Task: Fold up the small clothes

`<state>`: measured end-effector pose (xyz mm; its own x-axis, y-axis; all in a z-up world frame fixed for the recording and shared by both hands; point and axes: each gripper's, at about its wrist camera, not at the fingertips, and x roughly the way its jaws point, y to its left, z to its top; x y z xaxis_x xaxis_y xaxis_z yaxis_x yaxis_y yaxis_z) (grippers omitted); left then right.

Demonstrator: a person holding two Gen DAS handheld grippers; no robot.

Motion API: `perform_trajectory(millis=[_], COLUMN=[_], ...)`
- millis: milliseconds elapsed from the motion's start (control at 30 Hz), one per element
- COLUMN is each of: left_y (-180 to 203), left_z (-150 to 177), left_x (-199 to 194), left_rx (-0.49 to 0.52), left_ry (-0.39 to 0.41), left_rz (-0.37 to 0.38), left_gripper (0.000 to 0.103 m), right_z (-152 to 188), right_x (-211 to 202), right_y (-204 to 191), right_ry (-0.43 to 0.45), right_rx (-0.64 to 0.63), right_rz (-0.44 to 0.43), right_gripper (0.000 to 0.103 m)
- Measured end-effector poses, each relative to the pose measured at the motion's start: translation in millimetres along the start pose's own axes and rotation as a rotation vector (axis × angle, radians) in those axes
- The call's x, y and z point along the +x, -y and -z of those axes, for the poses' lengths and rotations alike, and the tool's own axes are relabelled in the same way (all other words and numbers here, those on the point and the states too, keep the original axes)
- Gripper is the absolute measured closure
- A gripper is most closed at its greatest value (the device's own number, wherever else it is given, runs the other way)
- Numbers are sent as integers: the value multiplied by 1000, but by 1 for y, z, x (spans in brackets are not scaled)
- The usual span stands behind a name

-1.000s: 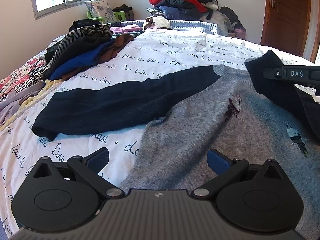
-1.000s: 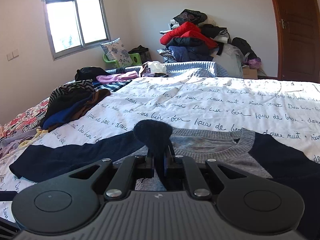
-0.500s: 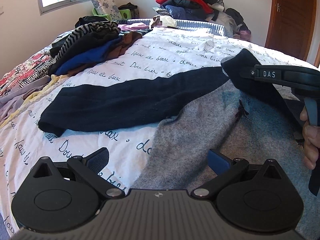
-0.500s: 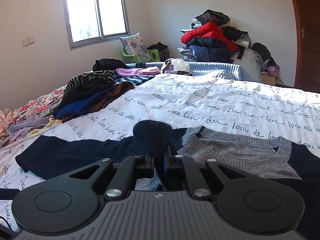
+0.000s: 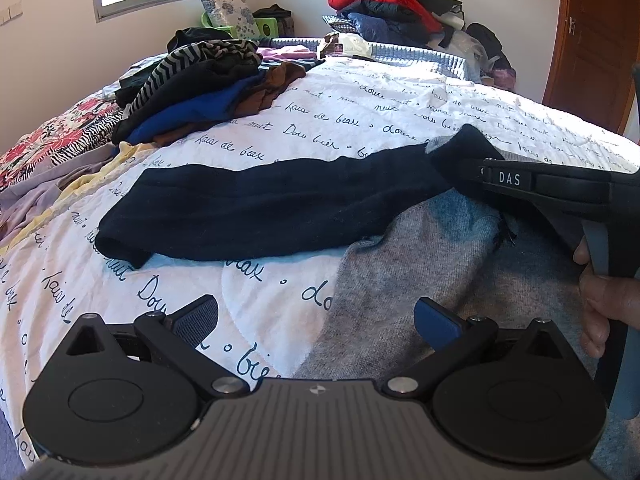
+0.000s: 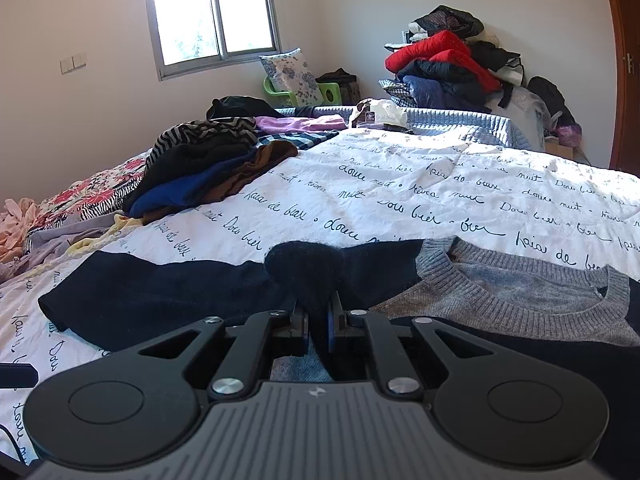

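Observation:
A grey sweater (image 5: 420, 280) with dark navy sleeves lies flat on the white bedspread (image 5: 320, 120). Its left sleeve (image 5: 260, 208) stretches out to the left. My right gripper (image 6: 318, 320) is shut on the cuff of the other navy sleeve (image 6: 308, 268) and holds it over the grey body, near the left shoulder. That gripper also shows in the left wrist view (image 5: 480, 172). The grey ribbed collar (image 6: 520, 280) lies to its right. My left gripper (image 5: 316, 320) is open and empty, low over the sweater's left hem edge.
A pile of striped, blue and brown clothes (image 5: 208, 84) sits at the bed's far left. More clothes are stacked high by the far wall (image 6: 448, 64). A floral blanket (image 5: 52, 140) lies at the left edge. A wooden door (image 5: 592, 40) stands at right.
My right gripper has carried the navy sleeve cuff leftward across the grey body toward the left shoulder. My left gripper has drawn back a little and stays open.

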<state>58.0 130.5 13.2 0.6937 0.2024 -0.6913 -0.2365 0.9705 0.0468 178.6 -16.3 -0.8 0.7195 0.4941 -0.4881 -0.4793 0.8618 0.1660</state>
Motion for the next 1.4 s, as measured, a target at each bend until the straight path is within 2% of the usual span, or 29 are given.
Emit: perform_trajectory(millis=[200, 300, 433, 533, 600, 633, 800, 900, 1000, 1133, 1233, 1333, 1400], left_y=[-2, -4, -11, -16, -20, -23, -39, -55, -79, -120, -157, -201, -222], left_z=[0, 0, -1, -1, -2, -3, -3, -3, -2, -2, -1, 10, 14], left_x=[0, 1, 0, -1, -1, -1, 2, 4, 6, 11, 18, 23, 24], left_rx=[-2, -5, -21, -31, -38, -43, -73, -111, -199, -372, -565, -829, -927], left_ry=[1, 0, 0, 4, 3, 1, -3, -16, -39, -63, -86, -88, -76], left_rz=[-3, -8, -21, -35, -43, -45, -75, -78, -44, 11, 105, 204, 222], left_gripper=[0, 0, 0, 0, 0, 0, 0, 0, 0, 0, 0, 0, 0], right_z=[-2, 3, 13, 13, 12, 11, 8, 12, 12, 12, 20, 35, 46], right_x=[8, 17, 30, 27, 23, 20, 13, 23, 10, -8, -6, 1, 8], right_y=[-7, -14, -13, -12, -12, -13, -16, -17, -34, -87, -124, -156, -174], right_ry=[-8, -42, -109, -114, -109, -103, -110, -168, -103, -9, -1, 6, 11], right_rx=[-28, -88, -76, -50, -32, -25, 24, 37, -66, -350, -502, -634, -708], right_rz=[-4, 13, 0, -32, -67, -87, -180, -151, -108, -115, -134, -144, -143], right_gripper=[94, 94, 91, 77, 51, 46, 45, 44, 44, 44, 44, 44, 44])
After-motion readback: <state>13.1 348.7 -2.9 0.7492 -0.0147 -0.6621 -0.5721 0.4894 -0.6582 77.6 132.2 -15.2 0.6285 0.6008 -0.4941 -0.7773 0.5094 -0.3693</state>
